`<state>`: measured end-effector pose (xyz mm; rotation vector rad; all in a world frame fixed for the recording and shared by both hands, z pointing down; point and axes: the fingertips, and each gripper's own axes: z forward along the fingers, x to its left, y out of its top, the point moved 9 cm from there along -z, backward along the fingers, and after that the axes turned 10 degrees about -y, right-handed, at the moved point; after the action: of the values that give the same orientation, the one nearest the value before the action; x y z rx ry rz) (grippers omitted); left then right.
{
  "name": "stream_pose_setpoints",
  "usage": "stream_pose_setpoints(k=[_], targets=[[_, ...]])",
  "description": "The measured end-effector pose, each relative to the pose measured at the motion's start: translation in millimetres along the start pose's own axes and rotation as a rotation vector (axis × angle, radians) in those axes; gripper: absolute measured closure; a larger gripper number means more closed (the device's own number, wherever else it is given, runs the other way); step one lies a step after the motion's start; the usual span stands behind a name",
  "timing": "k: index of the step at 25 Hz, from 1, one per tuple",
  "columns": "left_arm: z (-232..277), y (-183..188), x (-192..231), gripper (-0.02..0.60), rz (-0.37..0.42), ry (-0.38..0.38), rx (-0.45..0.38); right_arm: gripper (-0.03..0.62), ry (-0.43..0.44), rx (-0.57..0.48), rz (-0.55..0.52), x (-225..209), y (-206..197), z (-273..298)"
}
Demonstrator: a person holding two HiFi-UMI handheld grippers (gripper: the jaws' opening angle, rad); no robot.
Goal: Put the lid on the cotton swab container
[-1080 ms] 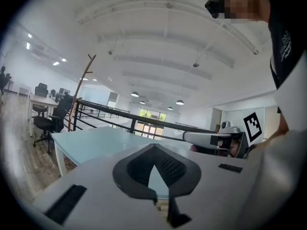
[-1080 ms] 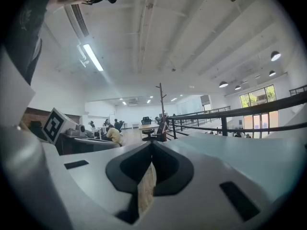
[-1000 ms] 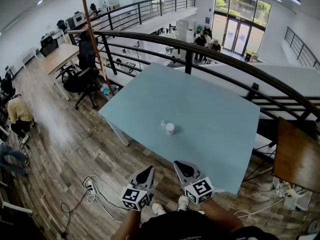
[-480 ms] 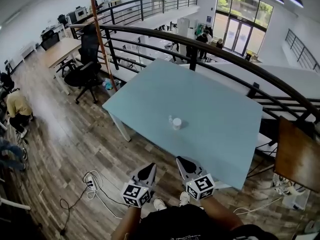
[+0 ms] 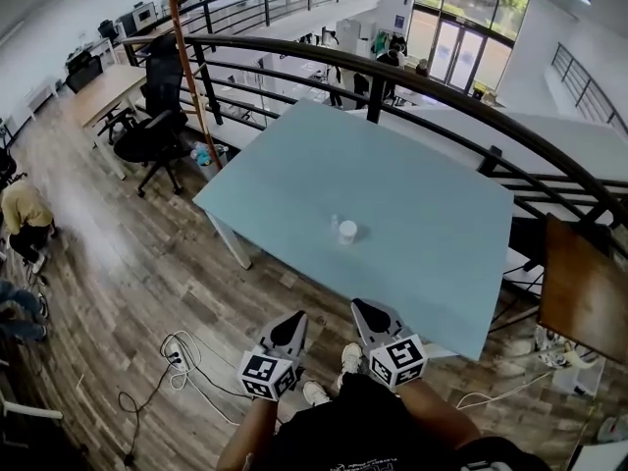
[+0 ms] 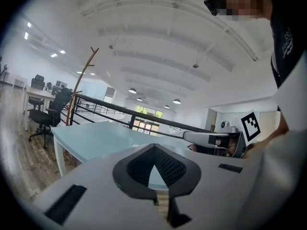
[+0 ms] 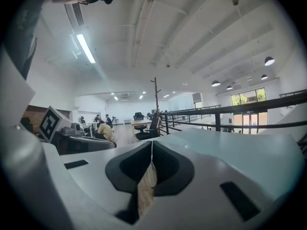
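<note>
Cotton swab container, head view. It is showing as a small white round thing sitting near the middle of the pale blue table, at the centre of the frame. A smaller clear piece is lying just beside it at its upper left. At this size I cannot tell which part is the lid. I am holding the left gripper and the right gripper at bottom centre, short of the table's near edge and well apart from the container, above the wooden floor.

Left gripper view. The jaws are meeting at their tips with nothing between them. The table is lying ahead at left centre, and the container is not showing.

Right gripper view. The jaws are pressed together, pinching nothing. The table is filling the right half of the frame.

Step in hand, as I judge it: approaching. To do it well I should be spreading the jaws before arriving and steadying the container with one gripper. With the other I should be taking the lid by its rim, keeping it level and lowering it squarely rather than at a tilt.
</note>
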<state>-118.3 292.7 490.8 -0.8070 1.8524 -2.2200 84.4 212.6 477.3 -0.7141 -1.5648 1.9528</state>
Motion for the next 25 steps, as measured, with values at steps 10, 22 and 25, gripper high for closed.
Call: stream_pose_setpoints(k=[10,22,25], targets=[[65,17,35,0.572,0.003,-0.015,0.039,0.576,0.010,0.019,-0.004,-44,10,52],[167,53,91,0.572,0.035,0.001,0.074,0.576,0.012,0.013,0.031,-128,29,132],[185,59,98,0.572,0.047,0.021,0.082,0.576,0.015,0.001,0.046,-147,36,144]])
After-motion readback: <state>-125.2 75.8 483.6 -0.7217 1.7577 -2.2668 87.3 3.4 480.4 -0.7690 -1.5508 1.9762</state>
